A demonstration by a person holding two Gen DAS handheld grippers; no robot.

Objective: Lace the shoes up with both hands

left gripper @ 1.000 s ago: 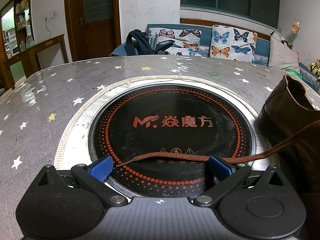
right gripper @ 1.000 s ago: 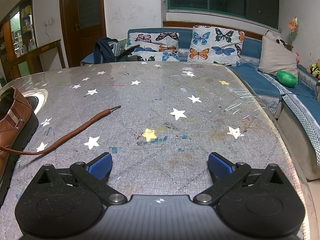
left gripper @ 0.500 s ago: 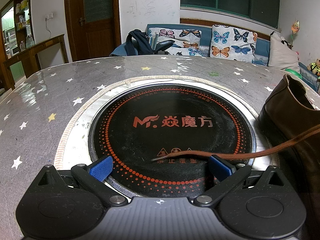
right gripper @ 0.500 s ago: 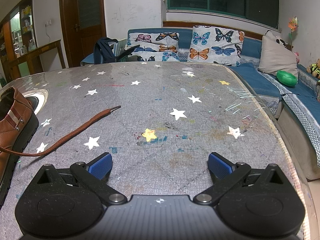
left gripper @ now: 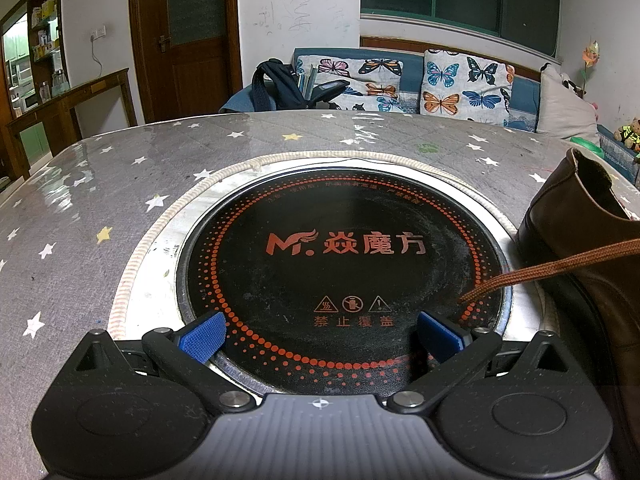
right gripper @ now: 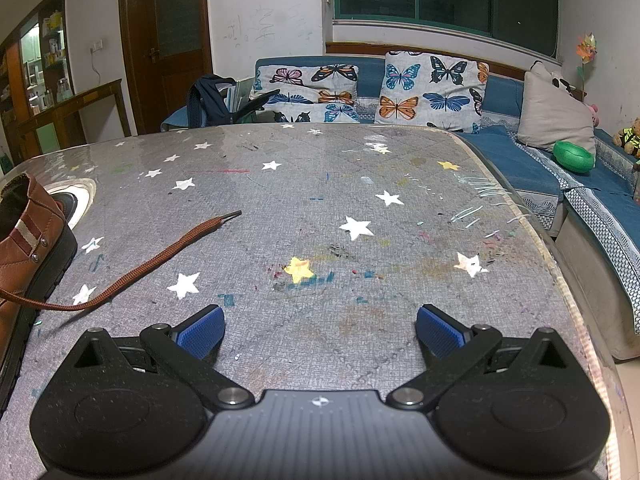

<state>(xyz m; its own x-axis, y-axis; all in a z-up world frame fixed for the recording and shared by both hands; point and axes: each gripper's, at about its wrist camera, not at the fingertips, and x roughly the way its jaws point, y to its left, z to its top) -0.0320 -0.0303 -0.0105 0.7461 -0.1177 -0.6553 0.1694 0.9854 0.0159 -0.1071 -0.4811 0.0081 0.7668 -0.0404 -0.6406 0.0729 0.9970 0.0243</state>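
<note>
- Left wrist view: the left hand-held gripper (left gripper: 320, 338) is spread wide and holds nothing, its blue pads over the near edge of the round black cooktop (left gripper: 340, 264) sunk into the tabletop (left gripper: 100, 184).
- The brown shoe (left gripper: 576, 224) stands at the right of the cooktop, heel end away from the camera. One end of its brown lace (left gripper: 552, 268) runs from the shoe down and to the left, and its tip lies on the cooktop just beyond the right-hand pad, outside the open jaws.
- Right wrist view: the right hand-held gripper (right gripper: 320, 332) is also spread wide and empty, over bare star-patterned cloth.
- Here the shoe (right gripper: 28, 240) sits at the far left edge. The other lace end (right gripper: 160, 258) runs from the shoe up and to the right, lying flat, its dark tip pointing away from the camera.
- Judging by this, each lace end lies on the shoe side of its gripper; the left one is nearer its lace tip, and would need to shift right to straddle it.
</note>
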